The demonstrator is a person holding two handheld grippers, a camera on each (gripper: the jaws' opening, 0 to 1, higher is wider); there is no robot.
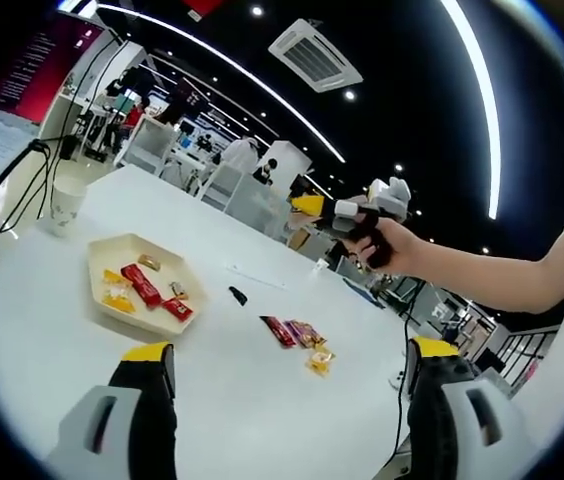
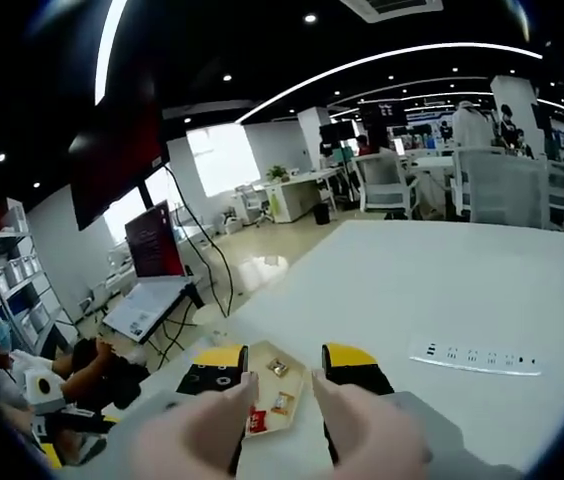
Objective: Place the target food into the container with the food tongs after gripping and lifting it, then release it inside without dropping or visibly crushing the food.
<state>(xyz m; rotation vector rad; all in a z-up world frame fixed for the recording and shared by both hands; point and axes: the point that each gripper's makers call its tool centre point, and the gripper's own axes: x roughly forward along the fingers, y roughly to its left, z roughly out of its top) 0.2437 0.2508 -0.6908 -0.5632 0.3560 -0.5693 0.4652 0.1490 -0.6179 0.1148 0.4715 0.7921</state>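
Finds the small pile of wrapped snacks [image 1: 300,335] on the white bench [image 1: 52,350], just above the gap of the left tongs [image 1: 287,365], which are spread wide and hold nothing. Sees the red bar in the pile pointing from upper left to lower right, the tray [image 1: 102,258] off to the left, and the right tongs [image 1: 312,207] high at upper right, well apart, so likely a job for the left; spread and empty too in the right gripper view. Cannot read any writing on the wrappers or on the sign at upper left.
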